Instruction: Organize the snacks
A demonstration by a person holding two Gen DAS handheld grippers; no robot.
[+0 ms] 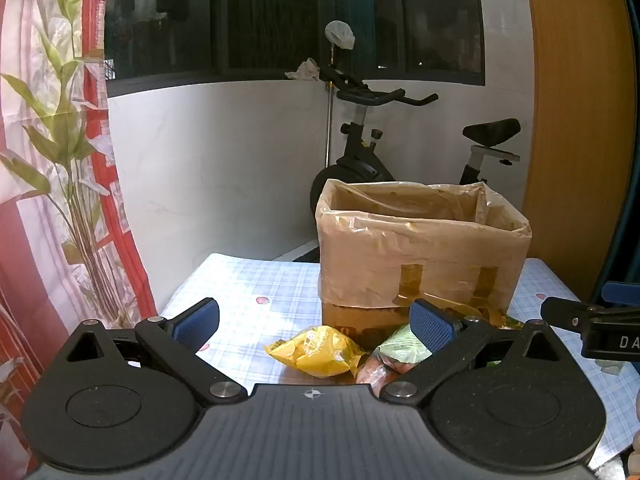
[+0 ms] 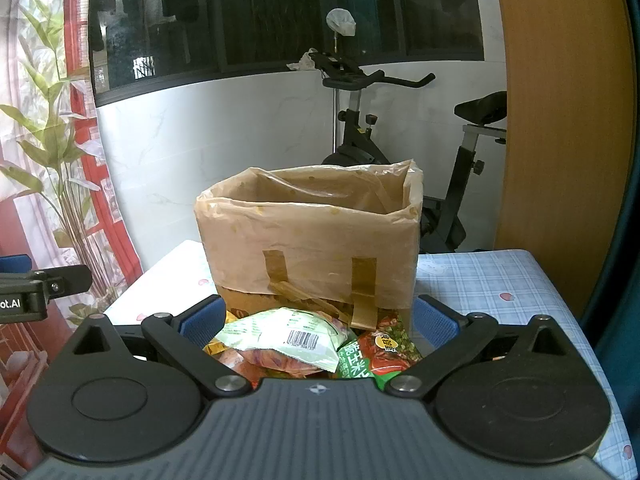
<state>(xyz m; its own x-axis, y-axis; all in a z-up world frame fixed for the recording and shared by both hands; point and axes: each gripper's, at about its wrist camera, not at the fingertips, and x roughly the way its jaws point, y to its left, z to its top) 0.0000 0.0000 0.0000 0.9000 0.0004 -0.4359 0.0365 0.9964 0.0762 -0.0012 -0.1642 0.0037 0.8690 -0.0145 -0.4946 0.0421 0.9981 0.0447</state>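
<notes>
A cardboard box (image 1: 420, 256) lined with clear plastic stands open on the table; it also shows in the right wrist view (image 2: 312, 248). Snack packs lie in front of it: a yellow pack (image 1: 320, 350), a pale green pack (image 2: 288, 338) with a barcode, and a red and green pack (image 2: 380, 350). My left gripper (image 1: 316, 322) is open and empty above the yellow pack. My right gripper (image 2: 318, 322) is open and empty above the pale green and red packs. The right gripper's body shows at the right edge of the left wrist view (image 1: 592, 328).
The table (image 1: 256, 280) has a blue checked cloth. An exercise bike (image 1: 368, 140) stands behind the box against a white wall. A curtain with a leaf print (image 1: 52, 160) hangs at the left. A wooden panel (image 1: 580, 120) stands at the right.
</notes>
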